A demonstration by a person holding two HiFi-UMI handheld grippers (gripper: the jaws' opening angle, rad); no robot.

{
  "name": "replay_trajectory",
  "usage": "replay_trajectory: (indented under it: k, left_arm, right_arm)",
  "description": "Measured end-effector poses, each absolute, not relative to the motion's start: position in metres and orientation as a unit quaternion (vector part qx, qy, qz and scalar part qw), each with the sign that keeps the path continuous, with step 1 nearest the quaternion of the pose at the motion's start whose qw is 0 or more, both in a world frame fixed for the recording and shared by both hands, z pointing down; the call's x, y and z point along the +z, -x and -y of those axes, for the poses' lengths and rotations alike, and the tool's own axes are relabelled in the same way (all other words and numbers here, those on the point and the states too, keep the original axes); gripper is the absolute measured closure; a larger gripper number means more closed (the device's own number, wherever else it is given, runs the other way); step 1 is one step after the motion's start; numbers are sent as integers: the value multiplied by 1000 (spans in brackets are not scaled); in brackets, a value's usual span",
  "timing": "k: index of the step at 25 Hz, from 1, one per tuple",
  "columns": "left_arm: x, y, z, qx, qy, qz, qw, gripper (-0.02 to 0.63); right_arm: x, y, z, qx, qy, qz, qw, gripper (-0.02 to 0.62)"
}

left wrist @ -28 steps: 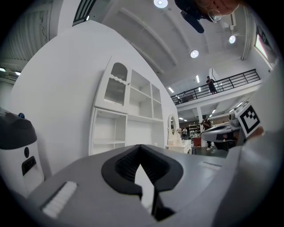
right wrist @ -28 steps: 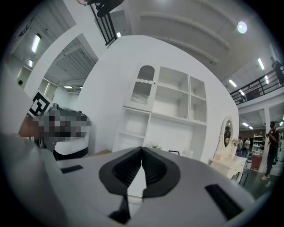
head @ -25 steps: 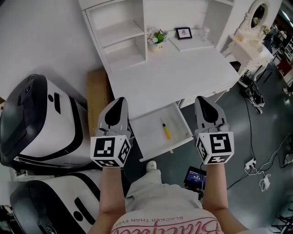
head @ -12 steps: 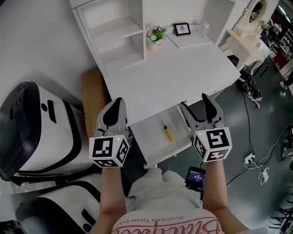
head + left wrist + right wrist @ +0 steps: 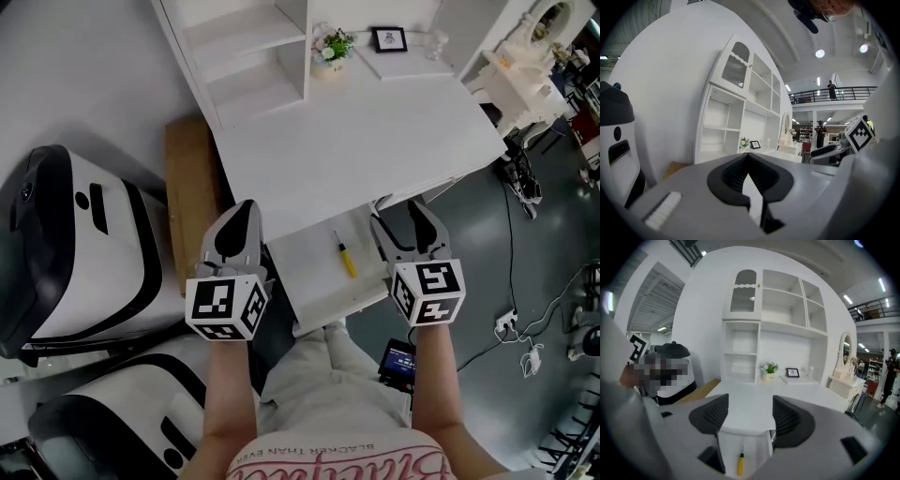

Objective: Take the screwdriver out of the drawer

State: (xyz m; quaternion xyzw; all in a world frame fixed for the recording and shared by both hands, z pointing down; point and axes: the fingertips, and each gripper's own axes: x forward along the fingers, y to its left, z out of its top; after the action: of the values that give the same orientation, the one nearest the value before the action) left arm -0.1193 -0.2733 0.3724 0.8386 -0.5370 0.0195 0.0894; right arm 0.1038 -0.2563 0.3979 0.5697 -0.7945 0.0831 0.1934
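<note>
The screwdriver (image 5: pixel 346 259), yellow-handled with a dark shaft, lies in the open white drawer (image 5: pixel 309 281) under the desk's front edge. In the right gripper view the screwdriver (image 5: pixel 740 464) shows low between the jaws, inside the drawer (image 5: pixel 754 446). My right gripper (image 5: pixel 400 219) hangs open just right of the drawer, with nothing between its fingers (image 5: pixel 747 416). My left gripper (image 5: pixel 246 210) is shut and empty at the drawer's left side, beyond the desk's corner. In its own view the left gripper (image 5: pixel 750 174) has its pads together.
A white desk (image 5: pixel 375 141) carries a flower pot (image 5: pixel 332 49) and a picture frame (image 5: pixel 389 39) at the back, beside a shelf unit (image 5: pixel 248 56). A wooden board (image 5: pixel 192 202) and white-and-black machines (image 5: pixel 66 244) stand left. Cables (image 5: pixel 525 352) lie on the floor at right.
The right gripper's jaws have gone from shut to open. Both grippers have sunk and come closer to the drawer, the right one now beside its right edge.
</note>
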Motion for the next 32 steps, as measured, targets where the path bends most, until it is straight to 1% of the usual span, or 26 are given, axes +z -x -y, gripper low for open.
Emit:
replay_trajectory:
  k: [8, 13, 27, 32]
  left_arm:
    - [408, 117, 269, 45, -826, 548, 125, 603]
    - [425, 108, 267, 59, -825, 545, 139, 603]
    - [457, 87, 267, 88, -829, 528, 165, 603]
    - [467, 87, 266, 95, -827, 527, 170, 603]
  right_arm:
    - [475, -104, 261, 159, -530, 796, 246, 307]
    - [529, -102, 262, 210, -496, 791, 292, 354]
    - [683, -90, 254, 369, -401, 724, 424, 420]
    - [721, -89, 249, 404, -383, 694, 456, 423]
